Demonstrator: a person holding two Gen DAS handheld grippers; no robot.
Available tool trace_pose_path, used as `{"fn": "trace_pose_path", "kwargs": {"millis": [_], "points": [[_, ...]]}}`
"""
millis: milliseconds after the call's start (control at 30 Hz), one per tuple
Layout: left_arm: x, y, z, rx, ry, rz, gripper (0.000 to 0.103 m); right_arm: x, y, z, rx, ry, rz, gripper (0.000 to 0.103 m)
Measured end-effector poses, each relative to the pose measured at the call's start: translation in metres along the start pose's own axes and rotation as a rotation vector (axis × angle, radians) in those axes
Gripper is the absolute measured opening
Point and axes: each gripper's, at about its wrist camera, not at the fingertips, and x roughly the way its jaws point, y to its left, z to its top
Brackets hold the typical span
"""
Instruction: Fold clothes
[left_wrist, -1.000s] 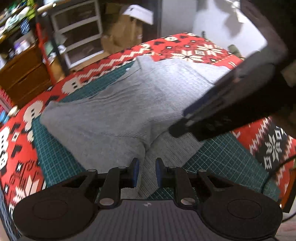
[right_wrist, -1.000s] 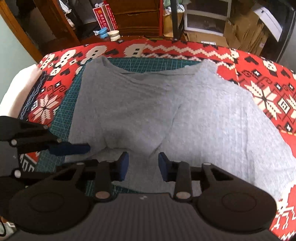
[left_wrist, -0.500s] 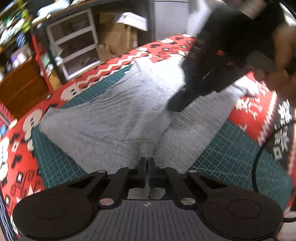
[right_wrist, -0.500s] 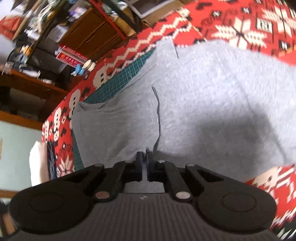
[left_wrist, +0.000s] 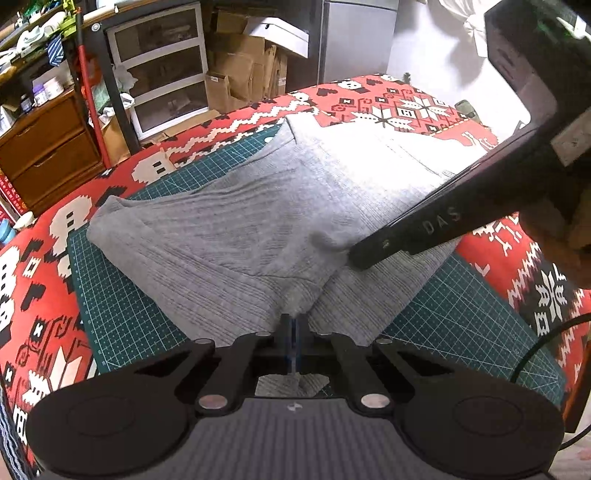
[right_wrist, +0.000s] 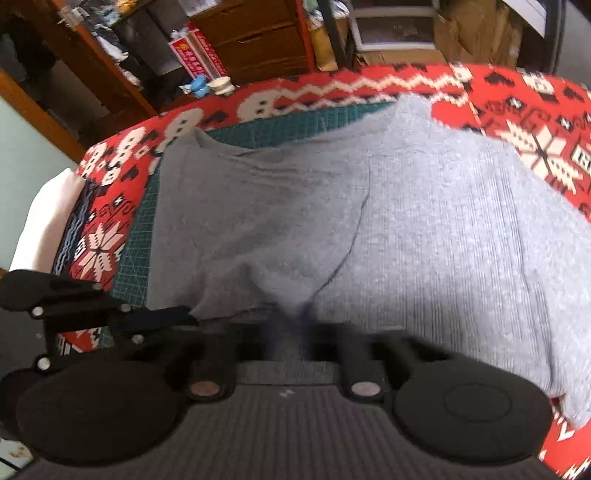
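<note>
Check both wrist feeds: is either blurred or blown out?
Left wrist view: sharp, but glare whitens the far part of the grey garment. Right wrist view: motion blur smears the right gripper, so its jaws are unreadable; the garment is evenly lit.

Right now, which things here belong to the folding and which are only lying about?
Job: grey shirt; left gripper and right gripper, both pinching it; cutting mat.

Lying about: cardboard boxes; drawer unit; wooden dresser.
</note>
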Motion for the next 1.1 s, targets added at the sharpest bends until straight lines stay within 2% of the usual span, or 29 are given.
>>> {"fn": "trace_pose_path", "kwargs": {"millis": [100, 267, 433, 667, 767, 833, 900, 967, 1100], "points": [[-0.004, 0.000, 0.001, 0.004, -0.001, -0.006, 0.002, -0.012, -0.004, -0.002, 0.034, -0.022, 0.036, 0.002], [-0.011, -0.004, 0.000, 0.051, -0.003, -0.029, 0.002, -0.030, -0.009, -0.011, 0.043, 0.020, 0.069, 0.002], [-0.013, -0.012, -0.007, 0.155, 0.010, -0.062, 0.002, -0.032, -0.014, -0.025, 0.069, 0.061, 0.048, 0.002], [-0.003, -0.010, -0.012, 0.160, 0.064, -0.065, 0.002, -0.022, -0.018, -0.034, 0.076, 0.098, 0.034, 0.002], [-0.005, -0.008, -0.011, 0.135, 0.067, -0.076, 0.007, -0.026, -0.020, -0.033, 0.088, 0.101, 0.033, 0.007], [-0.010, -0.006, -0.009, 0.112, 0.059, -0.087, 0.008, -0.031, -0.021, -0.030, 0.096, 0.094, 0.026, 0.018], [-0.017, -0.005, -0.007, 0.091, 0.045, -0.092, 0.008, -0.038, -0.024, -0.021, 0.093, 0.068, 0.004, 0.023], [-0.024, -0.002, -0.005, 0.072, 0.039, -0.096, 0.008, -0.040, -0.026, -0.007, 0.059, 0.035, -0.031, 0.024], [-0.035, 0.012, 0.003, 0.005, 0.025, -0.076, 0.008, -0.034, -0.027, 0.025, -0.033, -0.025, -0.086, 0.033]]}}
